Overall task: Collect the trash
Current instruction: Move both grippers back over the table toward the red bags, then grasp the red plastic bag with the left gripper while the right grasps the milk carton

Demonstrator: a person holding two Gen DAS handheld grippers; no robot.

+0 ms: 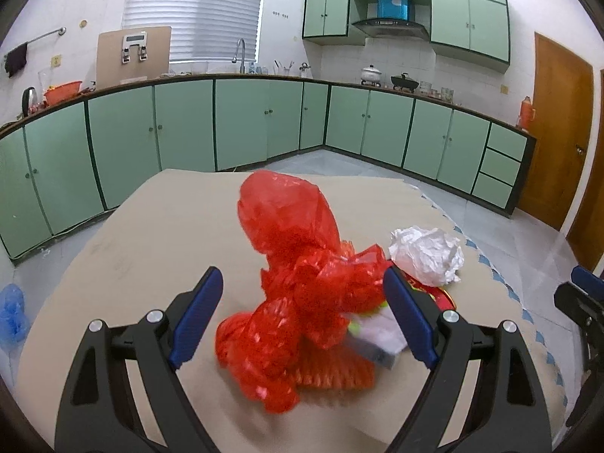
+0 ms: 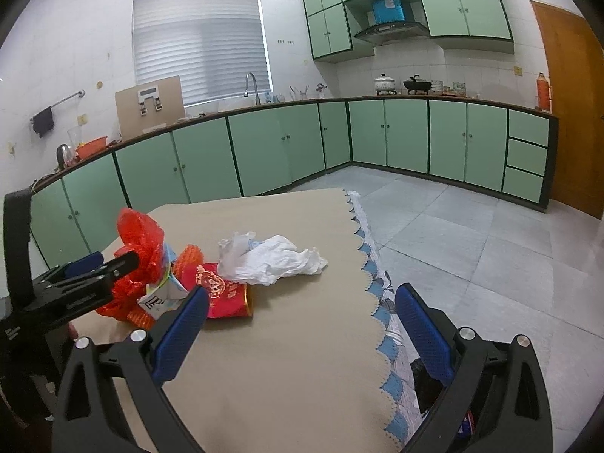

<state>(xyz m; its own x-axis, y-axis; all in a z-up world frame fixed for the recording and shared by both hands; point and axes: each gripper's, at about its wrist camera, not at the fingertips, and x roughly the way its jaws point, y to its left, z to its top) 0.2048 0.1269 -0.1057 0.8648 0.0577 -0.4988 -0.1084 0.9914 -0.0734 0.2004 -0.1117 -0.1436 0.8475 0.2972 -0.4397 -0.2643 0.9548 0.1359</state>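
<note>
Trash [image 1: 298, 283] litters beige table [image 2: 294, 358] in green kitchen; both hand-held grippers gape, empty.

Lighting: even, soft indoor light; daylight glows through the blinds [image 1: 194, 11]. Shadows: faint on the surface [image 2: 271, 358]. Glare: small highlights on the red bag [image 1: 290, 264], which is motion-blurred in the left view. Distortion: strong fisheye bending, dark corners. Focus: right view sharp.

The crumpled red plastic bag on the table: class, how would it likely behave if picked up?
The crumpled red plastic bag is thin, glossy film, so probably floppy and very light. Its shiny folds may slip or stretch under a pinch. It lies against other litter, so lifting it might drag pieces along.
</note>
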